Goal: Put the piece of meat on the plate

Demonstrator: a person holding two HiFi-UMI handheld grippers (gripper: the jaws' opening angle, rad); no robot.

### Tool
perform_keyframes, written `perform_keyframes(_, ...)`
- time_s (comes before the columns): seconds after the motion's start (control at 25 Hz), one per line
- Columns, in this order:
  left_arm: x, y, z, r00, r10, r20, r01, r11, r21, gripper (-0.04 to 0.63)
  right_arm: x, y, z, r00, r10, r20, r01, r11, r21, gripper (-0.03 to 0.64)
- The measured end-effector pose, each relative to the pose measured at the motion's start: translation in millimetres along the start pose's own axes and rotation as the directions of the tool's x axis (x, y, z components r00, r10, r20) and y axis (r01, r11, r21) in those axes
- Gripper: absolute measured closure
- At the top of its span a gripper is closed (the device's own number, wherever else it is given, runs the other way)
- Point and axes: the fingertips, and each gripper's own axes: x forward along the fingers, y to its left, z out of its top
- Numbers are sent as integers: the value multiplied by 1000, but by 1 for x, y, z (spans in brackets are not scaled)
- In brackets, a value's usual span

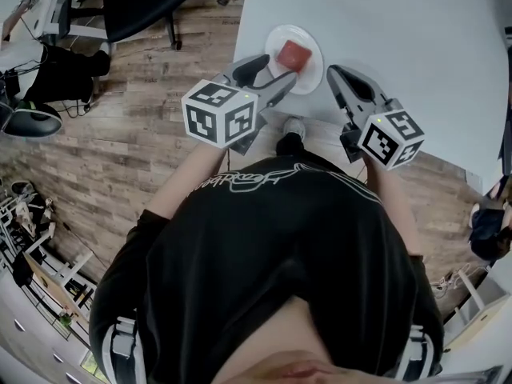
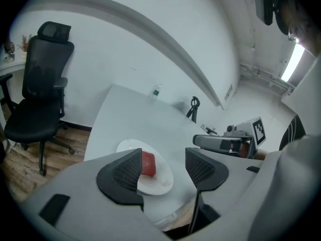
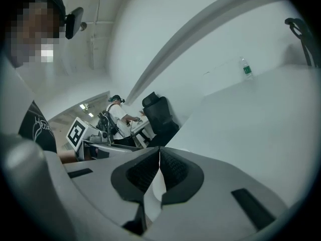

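- The piece of meat (image 1: 294, 54) lies on the white plate (image 1: 274, 38), roughly at its middle. The plate sits near the front edge of the desk (image 1: 416, 46), straight ahead of you. Judged from that alone, the placing is done.
- Your left gripper (image 1: 280, 70) hangs at the plate's near rim with its jaws spread wide and nothing pinched. In the left gripper view the meat (image 2: 148, 163) shows past the inner edge of one pad, lying on the plate (image 2: 159, 182) and clear of both pads. Jaws that wide suit a release: neither pad can drag the meat as the gripper moves off.
- I cannot tell from these views how far above the plate the left jaws hang.
- Your right gripper (image 1: 336, 78) is just beside the plate on its other side. In the right gripper view its jaws (image 3: 159, 169) are pressed together and empty. It has no part in holding the meat, and held off to the side it leaves the plate free.
- Both grippers point away from you across the desk and slightly down, so the plate is in sight between them.
- Risk is low, I judge: the meat lies flat, well in from the rim. Watch only that a left jaw does not clip the plate's edge.
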Motion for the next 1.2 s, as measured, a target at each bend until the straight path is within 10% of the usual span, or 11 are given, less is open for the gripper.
perform_keyframes(0.44, -121, -56, 5, 987, -49, 155, 34, 995, 94, 586, -40, 112, 21, 992, 37, 117, -21, 991, -130, 609)
perform_keyframes(1.2, -294, -146, -64, 941, -211, 265, 153, 963, 223, 588, -129, 285, -51, 979, 2, 202, 44, 974, -223, 609)
